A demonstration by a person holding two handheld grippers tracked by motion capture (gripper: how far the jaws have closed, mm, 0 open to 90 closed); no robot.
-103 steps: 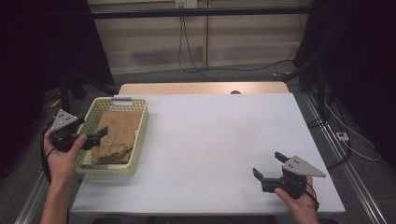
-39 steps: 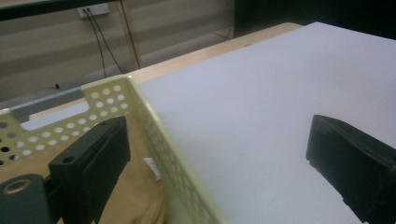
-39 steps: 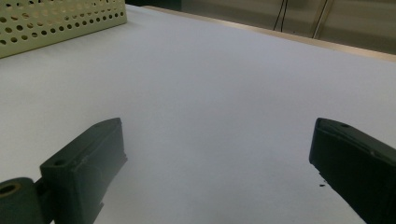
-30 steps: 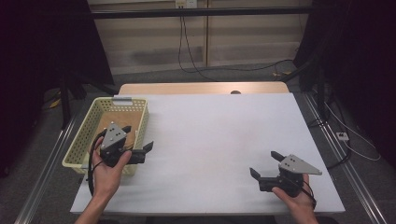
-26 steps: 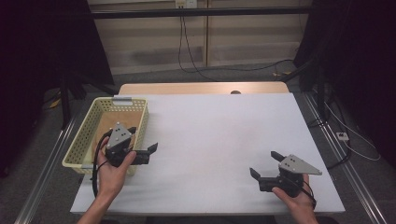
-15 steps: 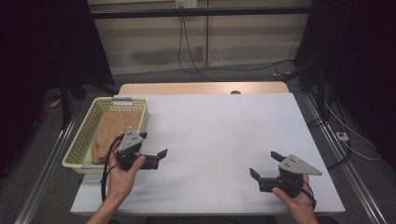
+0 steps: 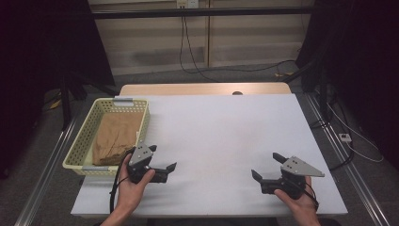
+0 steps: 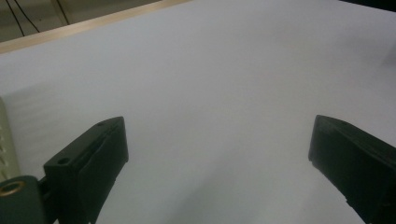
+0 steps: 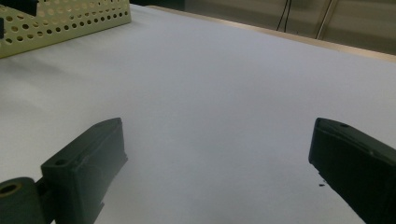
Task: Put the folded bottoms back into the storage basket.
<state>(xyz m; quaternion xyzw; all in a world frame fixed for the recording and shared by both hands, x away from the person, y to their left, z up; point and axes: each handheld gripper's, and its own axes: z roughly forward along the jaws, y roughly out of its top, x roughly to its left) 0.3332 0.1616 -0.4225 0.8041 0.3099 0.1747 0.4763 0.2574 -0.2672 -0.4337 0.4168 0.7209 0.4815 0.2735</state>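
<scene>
A folded brown cloth point(image 7: 114, 138) lies inside a yellow basket point(image 7: 81, 141) at the counter's point(image 7: 226, 132) left edge. Just right of it, the left hand-held gripper point(image 7: 162, 164) is empty, jaws spread. The right hand-held gripper point(image 7: 266, 167), well apart, is likewise spread and empty.

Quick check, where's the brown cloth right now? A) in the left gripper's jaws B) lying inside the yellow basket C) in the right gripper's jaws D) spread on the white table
B: the high view shows the brown cloth lying in the yellow basket, while the left gripper and right gripper both hover over the white table with jaws spread and nothing between them.
</scene>
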